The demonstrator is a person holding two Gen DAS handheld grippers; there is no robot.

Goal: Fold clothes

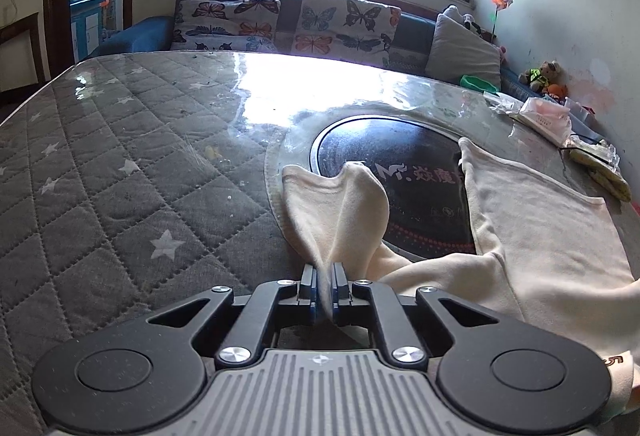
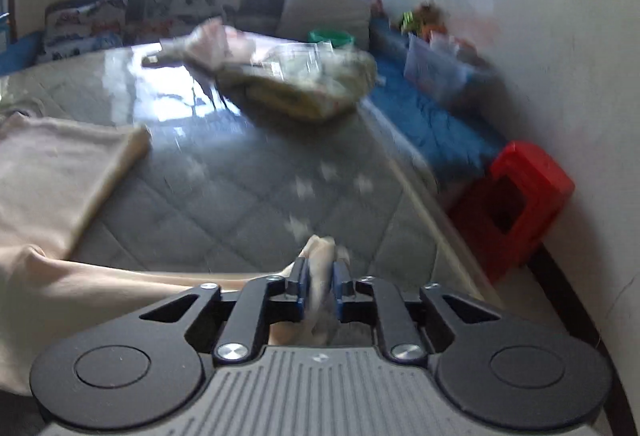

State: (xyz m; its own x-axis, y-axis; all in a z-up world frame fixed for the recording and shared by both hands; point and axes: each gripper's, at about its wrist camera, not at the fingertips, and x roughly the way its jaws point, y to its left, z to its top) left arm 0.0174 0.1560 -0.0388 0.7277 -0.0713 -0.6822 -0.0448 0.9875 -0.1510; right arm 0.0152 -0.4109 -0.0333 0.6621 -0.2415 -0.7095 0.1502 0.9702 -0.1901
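Note:
A cream garment [image 1: 540, 228] lies spread on the grey quilted table [image 1: 120, 176], partly over a round black hob [image 1: 392, 172]. My left gripper [image 1: 324, 276] is shut on one corner of it, and a flap of the cloth stands up in front of the jaws. In the right wrist view the same cream garment [image 2: 52, 172] lies at the left. My right gripper [image 2: 320, 268] is shut on another bunched corner of it, just above the table near its right edge. The right wrist view is blurred.
A pile of clothes and plastic bags [image 2: 296, 84] sits at the table's far side. A red plastic stool [image 2: 516, 204] stands on the floor to the right, next to the wall. A sofa with butterfly cushions [image 1: 288, 24] runs behind the table.

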